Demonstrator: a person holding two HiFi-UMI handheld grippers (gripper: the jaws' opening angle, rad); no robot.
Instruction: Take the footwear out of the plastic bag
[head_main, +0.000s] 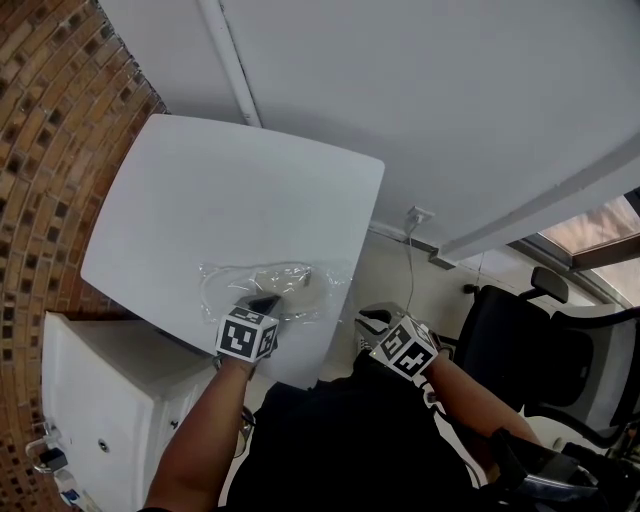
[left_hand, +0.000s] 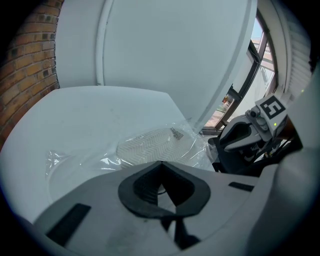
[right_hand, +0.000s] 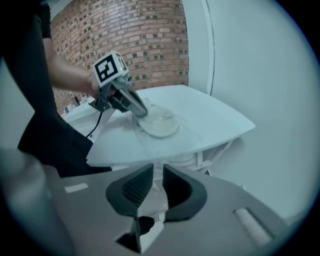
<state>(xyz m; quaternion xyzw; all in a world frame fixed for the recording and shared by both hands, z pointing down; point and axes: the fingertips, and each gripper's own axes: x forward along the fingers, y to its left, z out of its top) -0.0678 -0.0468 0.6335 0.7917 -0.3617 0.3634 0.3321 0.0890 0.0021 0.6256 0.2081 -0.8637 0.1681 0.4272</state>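
Observation:
A clear plastic bag lies near the front edge of the white table. Inside it is a flat white piece of footwear with a zigzag sole. My left gripper rests on the bag's near edge, and its jaws are shut on the film. In the right gripper view the left gripper touches the bag beside the footwear. My right gripper hangs off the table's right side, apart from the bag. Its jaws stand slightly open with nothing between them.
A brick wall runs along the left. A white cabinet stands below the table's front left. A black office chair is at the right, with a wall socket and cable behind the table.

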